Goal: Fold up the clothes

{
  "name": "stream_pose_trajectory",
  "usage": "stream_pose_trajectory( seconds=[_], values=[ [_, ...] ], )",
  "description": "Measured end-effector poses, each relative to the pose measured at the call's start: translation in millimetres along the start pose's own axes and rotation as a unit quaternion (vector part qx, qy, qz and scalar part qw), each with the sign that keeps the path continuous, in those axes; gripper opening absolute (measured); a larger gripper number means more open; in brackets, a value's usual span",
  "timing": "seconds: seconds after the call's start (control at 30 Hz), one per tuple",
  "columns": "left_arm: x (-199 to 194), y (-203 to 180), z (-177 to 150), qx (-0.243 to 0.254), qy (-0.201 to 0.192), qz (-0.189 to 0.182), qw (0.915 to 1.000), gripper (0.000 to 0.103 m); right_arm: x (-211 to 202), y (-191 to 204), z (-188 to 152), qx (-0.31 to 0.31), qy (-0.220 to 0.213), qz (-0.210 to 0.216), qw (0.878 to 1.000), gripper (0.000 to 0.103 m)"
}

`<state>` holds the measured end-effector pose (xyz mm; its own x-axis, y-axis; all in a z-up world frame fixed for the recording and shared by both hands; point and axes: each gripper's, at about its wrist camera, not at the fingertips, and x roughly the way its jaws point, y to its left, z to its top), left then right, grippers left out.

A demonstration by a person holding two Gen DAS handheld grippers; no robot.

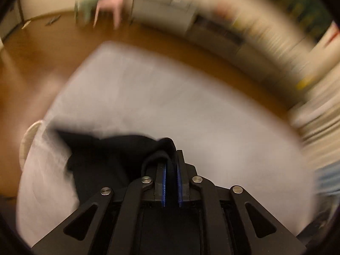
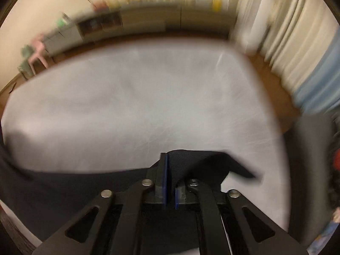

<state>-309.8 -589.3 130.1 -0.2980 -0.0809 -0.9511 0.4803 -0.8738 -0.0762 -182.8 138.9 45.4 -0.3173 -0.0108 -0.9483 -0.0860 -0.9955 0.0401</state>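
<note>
Both: left gripper (image 1: 171, 159), right gripper (image 2: 171, 170) clamp black garment (image 1: 102, 159).

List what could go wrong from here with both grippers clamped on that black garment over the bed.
1. Both views are motion-blurred, so the move looks fast; the black garment could slip from the left hand-held gripper, which seems to pinch only a bunched edge.
2. The right hand-held gripper also holds near an edge, so the fabric may land creased on the white sheet.
</note>
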Motion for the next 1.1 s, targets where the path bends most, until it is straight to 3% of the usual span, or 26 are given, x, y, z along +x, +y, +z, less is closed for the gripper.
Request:
stream_pose_trajectory(
  seconds=[0.03, 0.07, 0.13, 0.2, 0.27, 0.33, 0.37, 0.57, 0.63, 0.73, 0.77, 0.8, 0.9, 0.97, 1.1],
  values=[
    [14.0, -0.1, 10.0, -0.025, -0.002, 0.008, 0.9997, 0.011, 23.8, -7.2, 12.1, 0.022, 0.009, 0.004, 1.000, 0.025],
    [18.3, 1.4, 16.6, -0.045, -0.014, -0.005, 0.9989, 0.013, 26.7, -14.7, 23.2, 0.046, -0.029, 0.009, 0.998, 0.037],
    [11.7, 6.5, 22.4, -0.065, -0.046, -0.042, 0.9960, 0.018, 18.6, -21.5, 26.7, 0.061, -0.067, 0.014, 0.996, 0.050],
    [-1.6, 11.9, 20.9, -0.051, -0.067, -0.047, 0.9953, 0.021, 5.6, -25.3, 16.1, 0.056, -0.110, 0.016, 0.992, 0.051],
    [-14.9, 17.3, 19.3, -0.037, -0.089, -0.053, 0.9940, 0.028, -6.5, -25.4, -7.6, 0.047, -0.146, -0.025, 0.988, 0.052],
    [-30.1, 31.3, 10.4, -0.039, -0.108, -0.057, 0.9917, 0.041, -6.6, -18.2, -24.6, 0.031, -0.158, -0.038, 0.986, 0.052],
    [-38.4, 39.5, 3.7, -0.045, -0.115, -0.062, 0.9903, 0.042, -6.2, -14.5, -33.0, 0.023, -0.163, -0.043, 0.985, 0.052],
    [-86.9, 65.7, -34.8, -0.035, -0.163, -0.081, 0.9828, 0.043, 50.3, 18.2, -36.1, -0.057, -0.093, -0.056, 0.992, 0.051],
    [-100.5, 86.7, -65.7, -0.061, -0.191, -0.095, 0.9751, 0.047, 58.7, 2.1, -33.2, -0.027, -0.090, -0.039, 0.995, 0.054],
    [-119.3, 122.8, -116.7, -0.113, -0.235, -0.122, 0.9578, 0.061, 63.5, -13.5, -32.7, -0.024, -0.090, -0.109, 0.990, 0.054],
    [-125.5, 134.8, -133.7, -0.130, -0.249, -0.130, 0.9509, 0.062, 66.1, -19.1, -33.8, -0.017, -0.092, -0.111, 0.989, 0.054],
    [-121.1, 139.1, -148.4, -0.132, -0.245, -0.140, 0.9501, 0.062, 68.4, -24.3, -34.8, 0.000, -0.089, -0.098, 0.991, 0.054],
    [-87.0, 132.7, -185.1, -0.100, -0.195, -0.166, 0.9614, 0.062, 69.6, -15.9, -37.5, -0.003, -0.085, -0.137, 0.987, 0.054],
    [-65.8, 117.2, -194.6, -0.066, -0.166, -0.162, 0.9704, 0.062, 68.3, -5.5, -40.3, -0.014, -0.090, -0.170, 0.981, 0.044],
    [-38.8, 108.1, -191.5, -0.046, -0.139, -0.136, 0.9797, 0.062, 60.7, 45.4, -48.9, -0.074, -0.137, -0.118, 0.981, 0.044]
  ],
)
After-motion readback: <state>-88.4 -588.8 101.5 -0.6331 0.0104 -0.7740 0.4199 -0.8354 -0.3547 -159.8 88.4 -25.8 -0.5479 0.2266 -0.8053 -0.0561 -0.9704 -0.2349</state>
